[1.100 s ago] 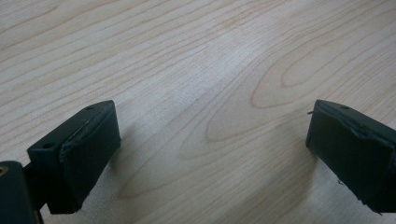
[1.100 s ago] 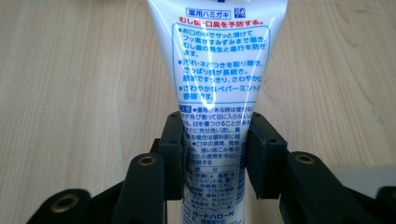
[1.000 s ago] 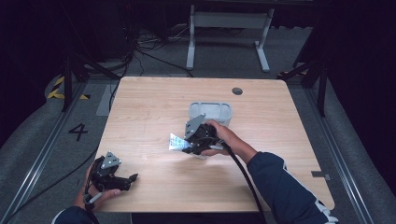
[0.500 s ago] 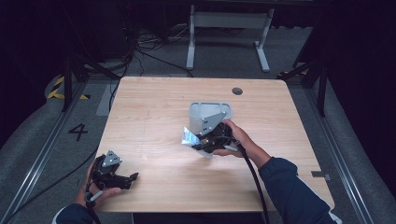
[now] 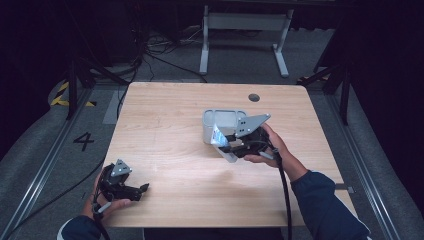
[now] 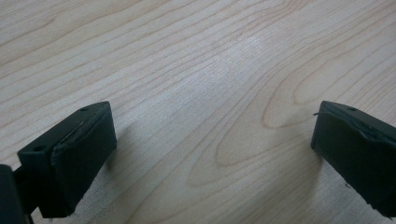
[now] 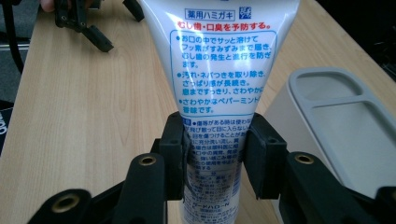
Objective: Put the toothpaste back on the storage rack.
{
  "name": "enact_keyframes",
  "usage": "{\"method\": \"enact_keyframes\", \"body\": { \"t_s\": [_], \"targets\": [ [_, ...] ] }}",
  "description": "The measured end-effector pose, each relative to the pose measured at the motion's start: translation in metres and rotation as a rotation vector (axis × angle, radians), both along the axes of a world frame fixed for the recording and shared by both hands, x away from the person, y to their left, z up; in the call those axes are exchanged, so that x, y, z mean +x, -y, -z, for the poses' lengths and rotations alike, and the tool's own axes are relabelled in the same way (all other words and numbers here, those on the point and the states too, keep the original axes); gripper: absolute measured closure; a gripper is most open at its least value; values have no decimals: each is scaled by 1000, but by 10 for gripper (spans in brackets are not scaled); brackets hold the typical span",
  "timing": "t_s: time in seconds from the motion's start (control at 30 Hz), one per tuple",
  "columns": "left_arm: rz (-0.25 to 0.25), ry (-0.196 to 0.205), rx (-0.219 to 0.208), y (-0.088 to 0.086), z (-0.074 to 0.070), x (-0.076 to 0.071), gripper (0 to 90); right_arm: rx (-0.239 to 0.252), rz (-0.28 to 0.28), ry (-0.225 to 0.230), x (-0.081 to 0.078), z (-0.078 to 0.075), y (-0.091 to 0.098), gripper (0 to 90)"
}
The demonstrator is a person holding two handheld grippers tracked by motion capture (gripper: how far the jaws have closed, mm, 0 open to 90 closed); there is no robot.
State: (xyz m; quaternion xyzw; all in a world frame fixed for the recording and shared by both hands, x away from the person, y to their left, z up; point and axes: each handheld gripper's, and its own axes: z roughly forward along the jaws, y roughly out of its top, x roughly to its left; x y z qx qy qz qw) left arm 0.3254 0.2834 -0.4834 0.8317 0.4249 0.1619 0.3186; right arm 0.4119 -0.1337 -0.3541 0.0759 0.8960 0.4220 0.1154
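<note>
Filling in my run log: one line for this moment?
right tongs: shut on toothpaste tube | beside grey holder | left tongs: open over table

We count one tube point(image 7: 219, 70), one grey tray point(image 5: 225, 120), one bench point(image 5: 165, 125), and two grippers: left point(image 5: 142, 189), right point(image 5: 225, 145).

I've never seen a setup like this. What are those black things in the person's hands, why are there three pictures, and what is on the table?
A person holds a hand-operated clamp, called a gripper, in each hand. The high view looks down from above a wooden table. The other two pictures come from small cameras riding on the grippers and looking along their black jaws. The left gripper rests near the table's front edge; its own view shows its jaws wide apart over bare wood. The right gripper is shut on a white toothpaste tube with blue and red print, held beside a grey holder with compartments that stands mid-table.
</note>
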Motion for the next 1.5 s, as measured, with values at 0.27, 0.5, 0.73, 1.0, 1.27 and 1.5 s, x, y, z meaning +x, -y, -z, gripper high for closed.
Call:
{"method": "enact_keyframes", "body": {
  "t_s": [0.27,0.5,0.73,1.0,1.27,1.5],
  "targets": [
    [0,0,0,0,0,0,5,38,25,28,0,-15,13,643],
    [0,0,0,0,0,0,5,90,56,56,4,-31,21,643],
    [0,0,0,0,0,0,4,131,82,70,9,-41,24,643],
    [0,0,0,0,0,0,5,175,121,84,22,-51,22,643],
    [0,0,0,0,0,0,5,180,159,90,36,-53,18,642],
    [1,0,0,0,0,0,5,194,180,82,47,-51,14,642]
  ]
}}
